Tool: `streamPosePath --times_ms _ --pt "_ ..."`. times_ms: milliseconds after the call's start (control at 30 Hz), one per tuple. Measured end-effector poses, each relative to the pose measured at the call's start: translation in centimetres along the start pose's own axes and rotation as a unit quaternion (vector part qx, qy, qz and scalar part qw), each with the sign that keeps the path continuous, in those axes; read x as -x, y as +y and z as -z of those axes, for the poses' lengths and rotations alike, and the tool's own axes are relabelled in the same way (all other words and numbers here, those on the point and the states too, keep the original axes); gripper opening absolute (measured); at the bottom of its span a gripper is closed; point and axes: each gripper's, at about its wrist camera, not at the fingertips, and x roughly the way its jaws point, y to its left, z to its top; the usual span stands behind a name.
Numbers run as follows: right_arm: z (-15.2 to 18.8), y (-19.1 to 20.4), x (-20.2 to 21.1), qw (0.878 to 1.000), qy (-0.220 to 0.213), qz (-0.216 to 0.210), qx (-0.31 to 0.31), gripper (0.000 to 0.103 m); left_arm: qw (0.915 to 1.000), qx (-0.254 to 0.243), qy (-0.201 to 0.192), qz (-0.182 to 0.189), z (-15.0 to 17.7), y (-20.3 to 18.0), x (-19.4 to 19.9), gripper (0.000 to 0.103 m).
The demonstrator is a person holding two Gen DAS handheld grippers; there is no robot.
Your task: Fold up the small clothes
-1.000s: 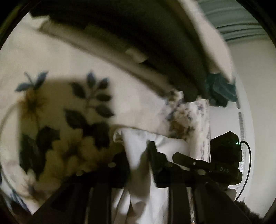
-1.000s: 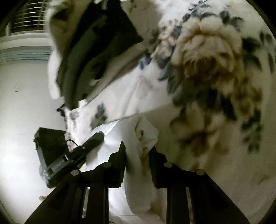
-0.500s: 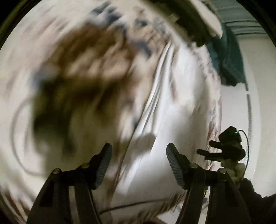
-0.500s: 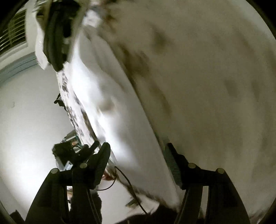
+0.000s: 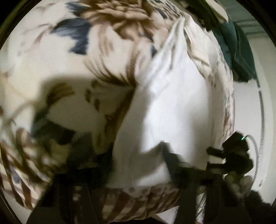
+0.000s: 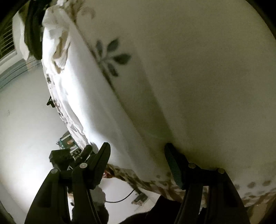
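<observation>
A white garment lies stretched out on the floral bed cover. In the right wrist view it runs as a long white strip along the bed's edge. My left gripper is open and empty, its blurred fingers either side of the garment's near end. My right gripper is open and empty at the near end of the garment, just above the bed cover. The right gripper shows in the left wrist view, and the left gripper in the right wrist view.
A pile of dark clothes sits at the far end of the bed, also showing in the left wrist view. A dark green cloth hangs off the bed's far side. The white floor lies beside the bed, with a cable.
Both grippers let go of the white garment and opened, then drew back toward its near end. The garment now lies spread flat on the bed.
</observation>
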Motion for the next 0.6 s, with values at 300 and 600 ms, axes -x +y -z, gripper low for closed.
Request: streamPosePath --times_ms 300,600 --pt "2.0 2.3 0.4 0.999 -0.006 -0.035 0.005 0.006 0.9963 0.054 -0.024 0.061 -0.8 -1.6 3.0 0.004" --pt "-1.5 11.6 7.1 0.991 -0.056 -0.119 0.039 0.006 0.9811 0.073 -0.106 0.144 -10.3 -4.9 7.7 0.004"
